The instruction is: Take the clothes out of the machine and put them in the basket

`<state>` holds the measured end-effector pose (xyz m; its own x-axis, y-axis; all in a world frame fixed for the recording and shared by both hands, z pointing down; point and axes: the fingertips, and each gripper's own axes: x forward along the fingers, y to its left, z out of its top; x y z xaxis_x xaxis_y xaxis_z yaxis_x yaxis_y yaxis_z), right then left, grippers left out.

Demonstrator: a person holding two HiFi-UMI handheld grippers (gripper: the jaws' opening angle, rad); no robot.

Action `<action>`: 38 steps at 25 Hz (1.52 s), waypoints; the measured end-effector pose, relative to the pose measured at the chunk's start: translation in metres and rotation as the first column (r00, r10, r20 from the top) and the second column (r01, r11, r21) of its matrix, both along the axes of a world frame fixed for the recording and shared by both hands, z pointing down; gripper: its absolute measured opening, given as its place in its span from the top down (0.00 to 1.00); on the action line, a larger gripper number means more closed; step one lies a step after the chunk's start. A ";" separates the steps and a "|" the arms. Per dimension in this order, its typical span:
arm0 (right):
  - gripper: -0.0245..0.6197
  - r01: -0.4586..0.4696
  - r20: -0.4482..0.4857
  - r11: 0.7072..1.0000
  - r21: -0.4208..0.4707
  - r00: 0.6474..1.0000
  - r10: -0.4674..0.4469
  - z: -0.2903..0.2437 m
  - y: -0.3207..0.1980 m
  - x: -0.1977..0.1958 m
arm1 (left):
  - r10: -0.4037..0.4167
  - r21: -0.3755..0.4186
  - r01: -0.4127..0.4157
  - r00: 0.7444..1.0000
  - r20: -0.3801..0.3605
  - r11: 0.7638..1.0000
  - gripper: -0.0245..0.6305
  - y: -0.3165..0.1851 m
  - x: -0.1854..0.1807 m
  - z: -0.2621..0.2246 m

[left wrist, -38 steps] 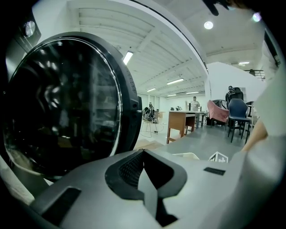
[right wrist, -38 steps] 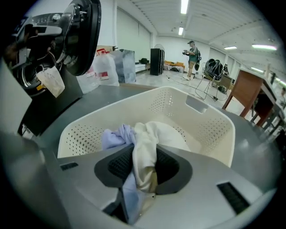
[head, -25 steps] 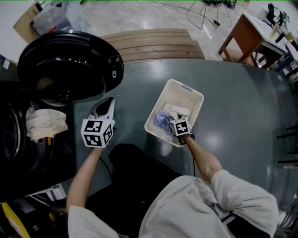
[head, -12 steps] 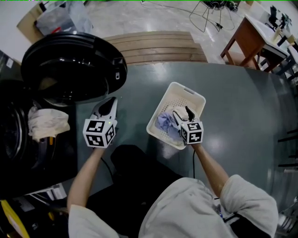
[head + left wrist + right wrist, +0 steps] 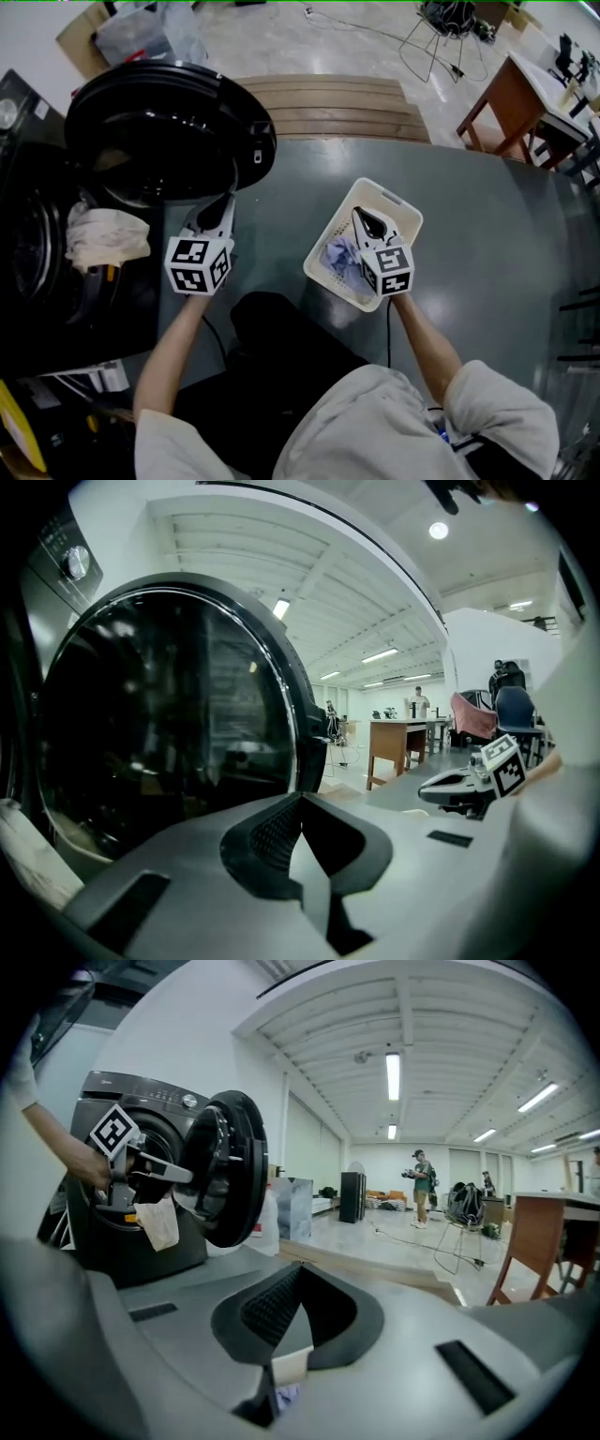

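Fetch step pending: a pale cloth [image 5: 105, 236] hangs at the washing machine [image 5: 37, 281] mouth, left of the left gripper [image 5: 223, 202], whose jaws are together and empty. The right gripper [image 5: 364, 217] has just closed its jaws on nothing above the basket [image 5: 398, 202], with clothes [image 5: 339, 258] below them. Next move probably needs opened jaws brought to that cloth. Glossy grey floor [image 5: 487, 244]; wooden steps [image 5: 319, 94] and a desk [image 5: 511, 98] beyond.

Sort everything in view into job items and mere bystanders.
Job: washing machine, its open door, cream cloth at the drum mouth, basket, clothes in the basket.
Lying about: wooden desk, tripod, wooden steps, plastic bag.
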<state>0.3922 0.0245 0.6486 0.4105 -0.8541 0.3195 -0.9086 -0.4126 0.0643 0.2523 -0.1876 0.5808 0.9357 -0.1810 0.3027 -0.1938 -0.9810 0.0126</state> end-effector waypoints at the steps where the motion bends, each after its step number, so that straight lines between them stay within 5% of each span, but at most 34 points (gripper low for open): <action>1: 0.92 0.031 -0.006 1.000 0.005 1.000 -0.031 -0.004 -0.011 -0.007 | -0.018 -0.001 0.018 1.000 -0.005 1.000 0.93 -0.005 -0.005 -0.003; 8: 0.92 0.267 -0.009 0.962 0.054 0.964 -0.267 -0.026 -0.093 -0.074 | -0.159 0.012 0.159 0.987 -0.020 0.987 0.93 -0.047 -0.074 -0.022; 12: 0.93 0.393 -0.024 0.916 0.083 0.920 -0.392 -0.042 -0.139 -0.119 | -0.297 0.017 0.298 0.954 -0.047 0.954 0.93 -0.081 -0.135 -0.034; 23: 0.93 0.681 -0.038 0.727 0.089 0.732 -0.681 -0.056 -0.249 -0.258 | -0.592 -0.005 0.593 0.803 -0.074 0.805 0.93 -0.123 -0.300 -0.035; 33: 0.93 0.822 -0.059 0.561 0.104 0.568 -0.821 -0.065 -0.325 -0.377 | -0.748 -0.044 0.747 0.660 -0.074 0.663 0.93 -0.124 -0.410 -0.012; 38: 0.93 0.852 -0.059 0.515 0.093 0.521 -0.851 -0.059 -0.355 -0.417 | -0.794 -0.049 0.793 0.604 -0.065 0.607 0.93 -0.118 -0.452 0.003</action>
